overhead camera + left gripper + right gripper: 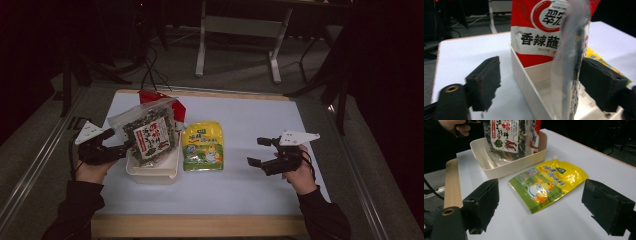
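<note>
Jaws on my right gripper (261, 151) stand wide apart with nothing between them, hovering over the white table (260, 195). Just beyond them I see the yellow pouch (548, 184) lying flat, beside the cream tray (151, 172). My left gripper (120, 145) has its jaws spread, the clear seaweed bag (570, 62) standing in the gap against the right pad, free of the left. That bag sits upright in the tray, with the red packet (537, 30) behind it.

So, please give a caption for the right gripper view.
Open right tool faces yellow pouch lying flat beside cream bin.
</note>
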Motion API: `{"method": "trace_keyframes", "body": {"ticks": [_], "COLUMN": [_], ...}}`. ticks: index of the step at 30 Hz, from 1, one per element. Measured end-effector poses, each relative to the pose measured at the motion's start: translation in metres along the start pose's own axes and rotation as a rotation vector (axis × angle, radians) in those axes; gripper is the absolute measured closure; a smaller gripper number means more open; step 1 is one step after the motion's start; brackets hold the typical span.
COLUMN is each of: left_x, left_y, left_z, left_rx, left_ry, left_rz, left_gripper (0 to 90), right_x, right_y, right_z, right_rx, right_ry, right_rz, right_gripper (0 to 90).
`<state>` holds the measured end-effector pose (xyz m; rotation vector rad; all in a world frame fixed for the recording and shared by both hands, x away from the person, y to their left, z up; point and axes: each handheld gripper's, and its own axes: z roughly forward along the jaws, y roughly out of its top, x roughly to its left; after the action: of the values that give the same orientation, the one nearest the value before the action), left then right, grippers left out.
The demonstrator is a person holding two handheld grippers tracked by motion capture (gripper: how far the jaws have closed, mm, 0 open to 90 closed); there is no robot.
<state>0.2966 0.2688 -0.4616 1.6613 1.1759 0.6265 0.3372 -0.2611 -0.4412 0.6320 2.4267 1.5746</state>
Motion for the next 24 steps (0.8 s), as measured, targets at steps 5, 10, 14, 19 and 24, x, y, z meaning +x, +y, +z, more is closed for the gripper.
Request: {"method": "trace_keyframes", "body": {"ticks": [5,10,14,19,24], "left_x": [-0.005,-0.016,-0.026,-0.045,-0.069], "left_y": [-0.002,-0.003,-0.005,-0.009,-0.022], "left_z": [-0.008,-0.018,-0.033,-0.047,-0.053], "left_rx": [-0.011,-0.008,-0.055,-0.085,-0.094], "left_ry": [-0.028,-0.026,-0.027,-0.055,-0.114], "left_rz": [0.012,0.034,0.036,0.065,0.078], "left_gripper": [9.4,4.8,3.1,2.7,2.7], "right_x": [-0.001,0.000,0.003,0.004,0.003], "right_y": [-0.001,-0.001,-0.001,-0.001,-0.001], "right_z": [-0.001,0.000,0.002,0.006,0.011], "right_rx": [-0.012,-0.024,-0.021,-0.003,0.009], "right_ry": [-0.005,-0.013,-0.017,-0.039,-0.080], "right_rz": [0.019,0.028,0.017,0.010,0.010], "right_gripper": [13.7,12.7,12.8,14.9,28.4]}}
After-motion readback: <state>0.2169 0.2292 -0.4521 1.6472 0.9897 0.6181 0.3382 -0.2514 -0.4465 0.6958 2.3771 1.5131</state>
